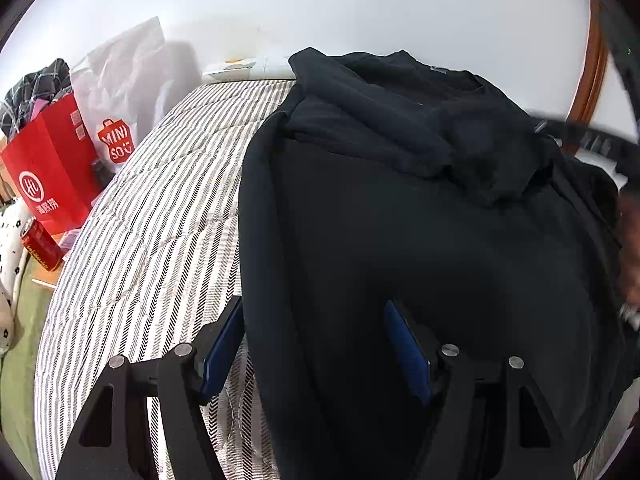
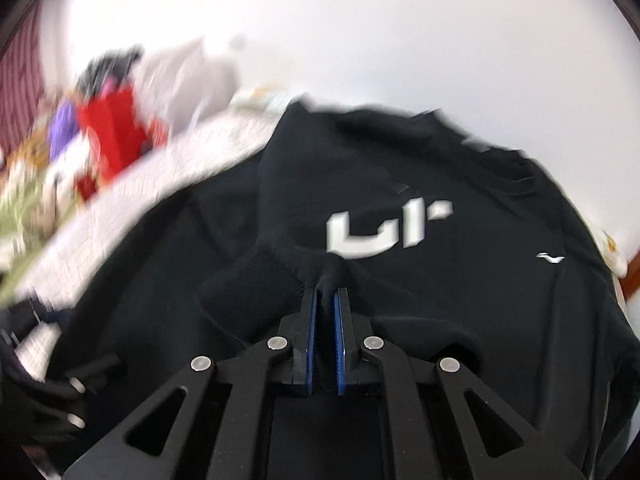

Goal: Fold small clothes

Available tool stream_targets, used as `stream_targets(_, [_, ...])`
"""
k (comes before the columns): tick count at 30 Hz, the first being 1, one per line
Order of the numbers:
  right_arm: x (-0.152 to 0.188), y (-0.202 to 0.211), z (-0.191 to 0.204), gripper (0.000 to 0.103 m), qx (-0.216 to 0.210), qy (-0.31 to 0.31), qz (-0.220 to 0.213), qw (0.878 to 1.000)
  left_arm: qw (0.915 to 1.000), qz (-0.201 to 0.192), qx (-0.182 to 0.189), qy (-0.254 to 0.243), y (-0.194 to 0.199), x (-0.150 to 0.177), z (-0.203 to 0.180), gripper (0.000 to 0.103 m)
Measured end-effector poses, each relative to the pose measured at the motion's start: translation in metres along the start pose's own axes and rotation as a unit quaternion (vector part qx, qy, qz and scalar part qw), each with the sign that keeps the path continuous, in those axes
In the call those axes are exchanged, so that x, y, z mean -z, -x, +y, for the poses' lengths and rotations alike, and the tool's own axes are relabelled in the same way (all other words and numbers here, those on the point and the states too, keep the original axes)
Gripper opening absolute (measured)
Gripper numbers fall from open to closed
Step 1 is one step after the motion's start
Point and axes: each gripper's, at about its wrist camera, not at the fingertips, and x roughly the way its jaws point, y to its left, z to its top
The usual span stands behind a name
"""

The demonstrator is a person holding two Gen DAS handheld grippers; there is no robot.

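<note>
A white wall (image 1: 360, 8) fills the top of both views, and below it lies a bed cover (image 1: 160, 200) with thin grey and white stripes. Spread over the right part of that cover is a black sweatshirt (image 1: 440, 240), the biggest loose thing in sight; in the left wrist view its upper part is bunched into thick folds near the wall, while the lower part lies flatter and runs down to the bottom edge of the view. In the right wrist view, which is blurred, the same sweatshirt shows white lettering (image 2: 384, 228) on its chest and a small white mark (image 2: 551, 258) off to the right. Beyond the far left edge of the cover stand a red paper bag (image 1: 52, 168) with dark checked cloth sticking out of its top, and a white plastic bag (image 1: 120, 92) with a red logo just beside it. A red drinks can (image 1: 40, 248) stands in front of the red bag. The left gripper (image 1: 316, 344) has its jaws apart, straddling the left edge of the sweatshirt: one blue pad sits over the striped cover, the other over the black cloth, and neither presses on anything. The right gripper (image 2: 329, 300) has its jaws drawn together, pinching a small raised fold of the black sweatshirt just below the lettering, with a ribbed cuff (image 2: 256, 288) lying just to the left of its fingers.
</note>
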Motion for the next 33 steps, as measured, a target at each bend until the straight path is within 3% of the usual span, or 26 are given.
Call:
stream_targets(5, [-0.008,0.026,-0.075,0.007,0.069,-0.059,-0.031,0.995,1.0,0.0,-0.003,-0.002,-0.001,0.0,-0.001,0.069])
stream_targets(8, [0.005,0.024,-0.133,0.007,0.126,-0.117,-0.01,0.985,1.0,0.001,-0.004,-0.003,-0.001,0.0,-0.002,0.069])
stream_targets(12, [0.028,0.016,-0.187,0.008,0.143,-0.188,0.015,0.972,1.0,0.001,-0.006,-0.003,-0.002,-0.001,-0.002,0.069])
stream_targets(16, [0.049,0.024,-0.201,0.01,0.144,-0.218,0.029,0.965,0.9999,0.01,-0.01,-0.002,-0.001,0.001,-0.001,0.071])
stream_targets(17, [0.054,0.029,-0.2,0.017,0.141,-0.218,0.029,0.965,0.9999,0.012,-0.01,-0.003,0.001,0.002,-0.002,0.071])
stream_targets(18, [0.059,0.036,-0.198,0.032,0.14,-0.214,0.031,0.966,0.9999,0.014,-0.009,-0.003,0.003,0.004,-0.001,0.071])
stream_targets(20, [0.066,0.047,-0.197,0.051,0.151,-0.204,0.028,0.967,0.9998,0.02,-0.006,0.0,0.007,0.008,0.001,0.071])
stream_targets(21, [0.072,0.055,-0.195,0.056,0.159,-0.199,0.024,0.967,0.9997,0.022,-0.004,0.001,0.009,0.01,0.002,0.071])
stream_targets(26, [0.109,0.09,-0.186,0.064,0.153,-0.187,0.042,0.969,0.9998,0.019,0.003,0.0,0.023,0.024,0.005,0.071])
stream_targets(33, [0.184,0.117,-0.182,0.064,0.16,-0.196,0.1,0.962,0.9995,0.021,0.024,-0.009,0.041,0.045,0.004,0.071])
